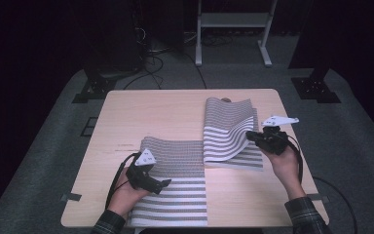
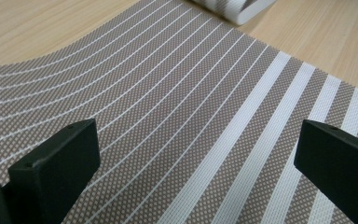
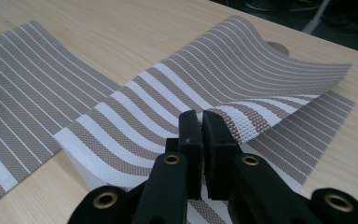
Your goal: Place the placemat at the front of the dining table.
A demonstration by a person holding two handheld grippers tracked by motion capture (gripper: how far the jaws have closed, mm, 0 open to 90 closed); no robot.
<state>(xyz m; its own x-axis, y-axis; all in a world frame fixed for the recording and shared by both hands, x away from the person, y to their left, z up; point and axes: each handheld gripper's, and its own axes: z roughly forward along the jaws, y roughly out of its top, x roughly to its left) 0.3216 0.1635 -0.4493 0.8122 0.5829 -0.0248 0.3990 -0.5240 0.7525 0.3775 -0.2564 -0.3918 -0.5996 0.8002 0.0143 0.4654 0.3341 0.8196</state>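
Two striped placemats on wooden table: near mat flat at front, far mat behind and to right, lying on a second layer of same fabric. Cannot tell if that is one mat doubled over or two separate.

Right gripper: jaws closed tight on right edge of far mat, edge lifted and curling over towards left, fabric pinched betw. the pads. Left gripper: jaws wide apart, nothing held, hovering just above near mat, close to its left side.

Step in hand, prob.: folding or turning over the far mat.

To do it well:
- Keep grip firm but near the edge only; woven fabric looks stiff and springy, could slip out or bounce back.
- Carry edge across in a low arc, not pulling sideways, otherwise whole mat slides on table.
- Align stripes w/ the layer under, so edges meet evenly.
- Use left gripper to press down the opposite edge if mat starts to drag.
- Release only when fabric lies flat.
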